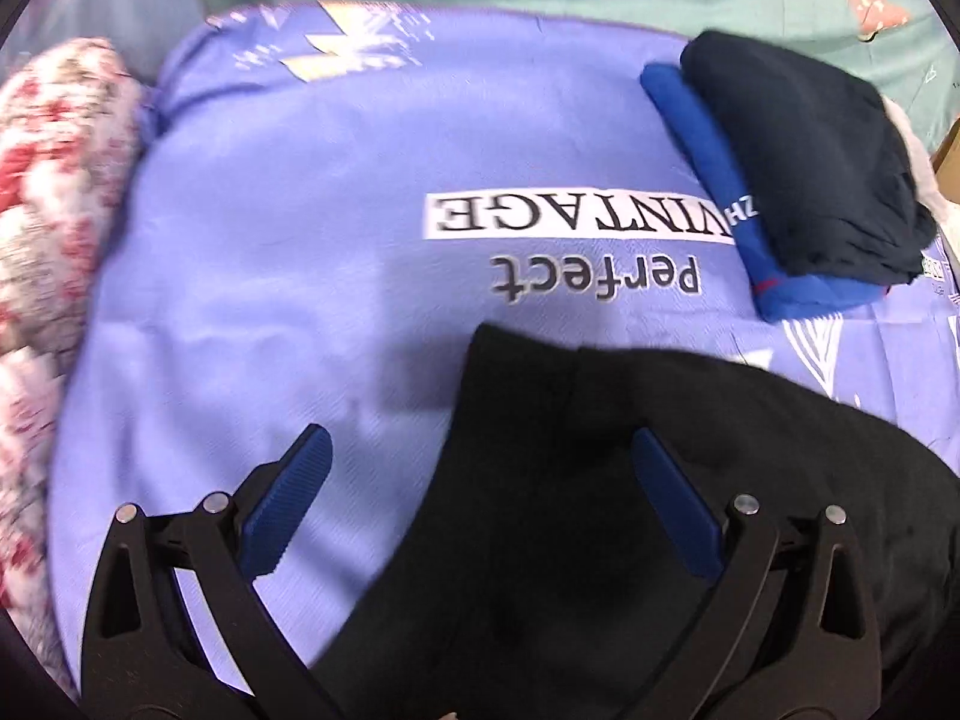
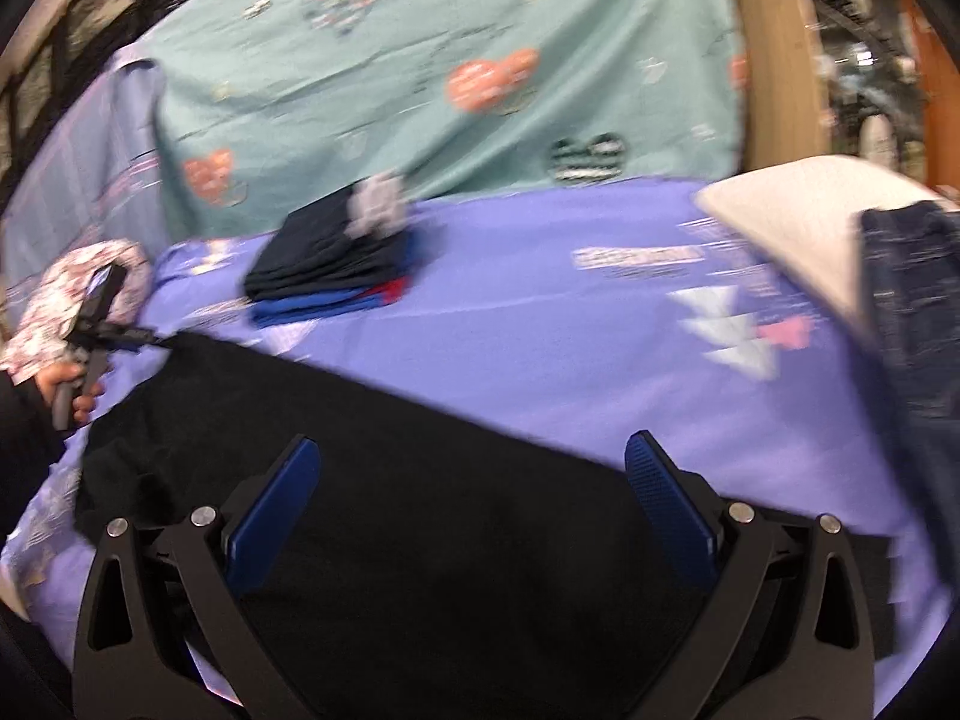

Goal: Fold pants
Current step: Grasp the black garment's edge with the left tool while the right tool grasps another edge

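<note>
Black pants (image 1: 630, 480) lie spread on a purple printed sheet (image 1: 300, 252). My left gripper (image 1: 480, 444) is open just above the pants' left end, its right finger over the black cloth and its left finger over the sheet. My right gripper (image 2: 471, 450) is open and empty above the middle of the black pants (image 2: 420, 510), which stretch from lower right to the left. The left gripper (image 2: 114, 333) also shows in the right wrist view, held in a hand at the pants' far left end.
A folded stack, dark navy garment (image 1: 804, 174) on a blue one (image 1: 708, 162), lies on the sheet beyond the pants; it also shows in the right wrist view (image 2: 324, 264). A floral quilt (image 1: 54, 180) is at left. Jeans (image 2: 912, 312) and a pale pillow (image 2: 792, 210) lie right.
</note>
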{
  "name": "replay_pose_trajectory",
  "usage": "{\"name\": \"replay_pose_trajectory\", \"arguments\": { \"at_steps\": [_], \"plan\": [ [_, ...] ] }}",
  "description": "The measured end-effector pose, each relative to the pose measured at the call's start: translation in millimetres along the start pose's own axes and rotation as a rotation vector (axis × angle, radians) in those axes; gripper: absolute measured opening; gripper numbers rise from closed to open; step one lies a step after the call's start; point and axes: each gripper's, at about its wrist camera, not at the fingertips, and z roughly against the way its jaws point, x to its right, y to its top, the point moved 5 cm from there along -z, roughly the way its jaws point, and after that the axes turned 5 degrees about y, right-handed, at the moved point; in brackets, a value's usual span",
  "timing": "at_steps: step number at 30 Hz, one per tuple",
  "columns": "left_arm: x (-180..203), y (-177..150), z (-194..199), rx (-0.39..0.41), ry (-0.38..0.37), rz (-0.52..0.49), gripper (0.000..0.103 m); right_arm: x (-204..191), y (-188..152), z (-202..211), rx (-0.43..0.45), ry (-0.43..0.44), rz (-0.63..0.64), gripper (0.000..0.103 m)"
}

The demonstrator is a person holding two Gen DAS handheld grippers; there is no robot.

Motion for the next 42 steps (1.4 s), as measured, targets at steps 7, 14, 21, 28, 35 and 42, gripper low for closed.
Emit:
{"name": "replay_pose_trajectory", "arguments": {
  "at_steps": [7,14,21,28,35,42],
  "plan": [
    [15.1,1.7,-11.4,-0.003,-0.006,-0.075,0.089,154.7,-14.9,51.0,-0.099,-0.384,-0.230,0.102],
    [44.8,-10.3,21.9,0.059,0.048,-0.246,0.052,195.7,-56.5,21.1,-0.332,-0.388,-0.298,0.102],
    [26.7,4.9,6.8,0.036,0.017,-0.122,0.048,178.9,-77.0,-3.5,-0.514,-0.396,-0.168,0.041],
    [22.6,-1.4,69.9,0.174,0.013,-0.077,0.038,160.0,-38.7,26.7,-0.376,-0.362,-0.115,0.016],
    [-19.4,23.4,112.0,0.270,0.044,0.073,0.037,148.0,52.7,30.3,-0.173,-0.303,-0.068,0.016],
    [-56.2,23.7,86.4,0.178,0.170,0.128,0.037,149.5,127.7,-102.3,-0.262,-0.224,-0.034,0.016]
  ]
}}
